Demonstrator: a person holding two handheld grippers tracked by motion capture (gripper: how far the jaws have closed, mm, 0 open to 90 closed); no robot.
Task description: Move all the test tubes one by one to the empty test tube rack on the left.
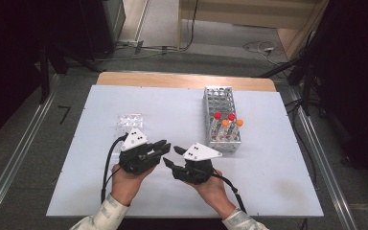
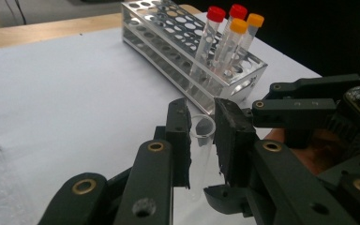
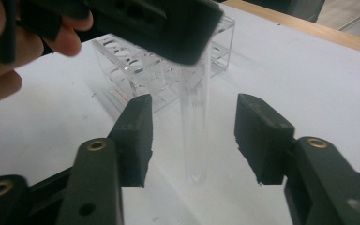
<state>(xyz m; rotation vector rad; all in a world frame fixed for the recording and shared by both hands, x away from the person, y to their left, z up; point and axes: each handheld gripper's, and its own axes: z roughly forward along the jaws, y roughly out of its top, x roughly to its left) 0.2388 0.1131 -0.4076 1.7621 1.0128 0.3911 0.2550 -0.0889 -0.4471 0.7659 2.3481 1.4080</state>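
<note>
Black jaws rise from the bottom of the left gripper view, and the left gripper point(image 2: 200, 136) has them pressed against an uncapped clear test tube point(image 2: 199, 154), gripping it just below its open rim. In the right gripper view that same tube point(image 3: 194, 126) hangs upright under the left gripper, its rounded bottom close above the white tabletop point(image 3: 304, 75). Holding it near the top leaves the long lower body free, which looks deliberate: the right gripper point(image 3: 194, 140) has its jaws spread wide, one on each side of the tube and touching nothing, as if lined up to take it lower down.

From the high view the two grippers meet nose to nose near the front middle of the tabletop point(image 1: 172, 105), the left gripper point(image 1: 165, 147) at about 9 o'clock from the meeting point and the right gripper point(image 1: 172, 157) at 3 o'clock. The tube itself is too small to make out there.

A metal tube rack point(image 1: 220, 117) stands toward 1 o'clock from the grippers, carrying four capped tubes, two red point(image 1: 217, 115) and two orange point(image 1: 239, 122), at its near end. A clear plastic rack point(image 1: 130, 122) sits at 11 o'clock, just behind the left gripper. My guess is a hand-over in mid-air, so the tube can then be lowered into one of the racks.
</note>
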